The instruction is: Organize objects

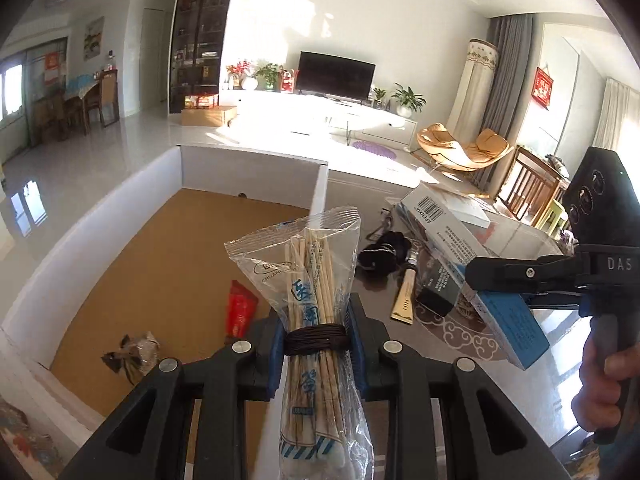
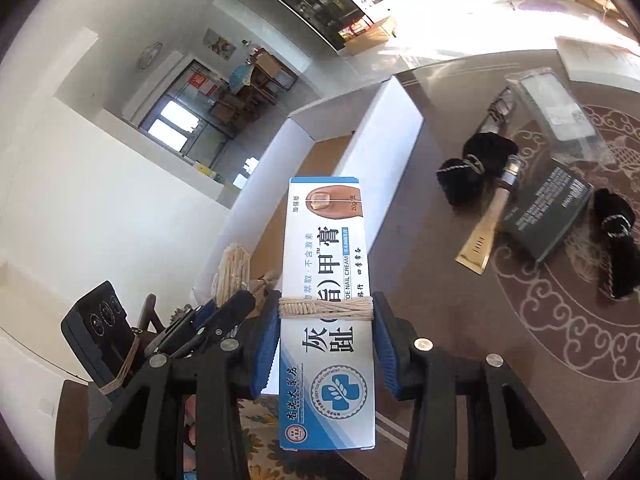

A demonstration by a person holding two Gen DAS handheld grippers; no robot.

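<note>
While both hands are raised above the dark glossy tabletop [image 2: 420,264], each claw holds one thing. Closed narrow, the left claw [image 1: 316,342] presses its blue pads on a clear plastic bag of wooden cotton swabs [image 1: 310,280], bound at the middle with a dark brown cord; the bag stands almost upright, at 12 o'clock from the claw. Behind it lies a white open cardboard box with a brown floor [image 1: 168,232]; inside, at 9 o'clock from the claw, rest a red flat sachet [image 1: 240,308] and a small crumpled wrapper [image 1: 132,356].

The right claw [image 2: 326,338] grips a white-and-blue carton of nail cream [image 2: 326,280], tied with a pale string, by its long sides. In the left view this carton shows at 3 o'clock.

On the tabletop, at 2 o'clock from the right claw, lie a black fluffy bundle [image 2: 476,168], a gold-ended tube [image 2: 486,228], a dark grey printed box [image 2: 548,212] and another black fluffy piece [image 2: 616,244], close together.
</note>
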